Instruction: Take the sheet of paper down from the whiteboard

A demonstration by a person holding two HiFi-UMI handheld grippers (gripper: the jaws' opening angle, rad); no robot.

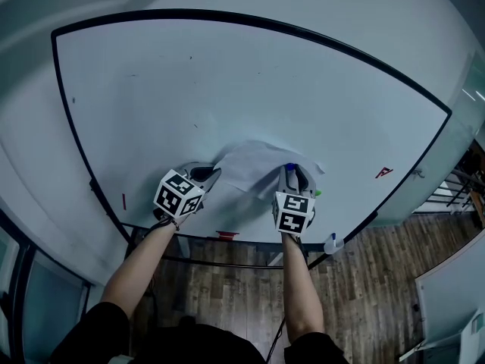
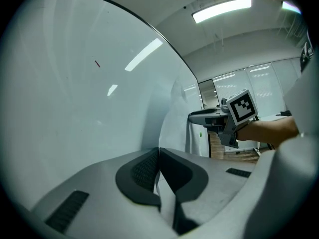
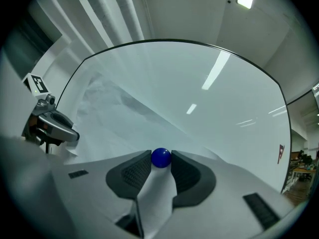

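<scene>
A white sheet of paper [image 1: 254,165] hangs crumpled off the lower middle of the whiteboard [image 1: 227,82]. My left gripper [image 1: 215,175] is shut on the sheet's left edge; in the left gripper view the sheet [image 2: 177,111] runs straight out of the closed jaws of this gripper [image 2: 159,152]. At the sheet's right side my right gripper [image 1: 292,173] is shut on a round blue magnet [image 1: 290,167]. In the right gripper view the magnet [image 3: 161,157] sits pinched between the pads [image 3: 137,171], with paper [image 3: 112,111] lying under it and billowing away to the left.
The board's tray [image 1: 250,241] runs just below both grippers, with a small red item [image 1: 227,234] on it. A white bottle with a blue cap [image 1: 332,243] stands at the tray's right end. A red mark [image 1: 384,173] is on the board's right. Wooden floor [image 1: 364,294] lies below.
</scene>
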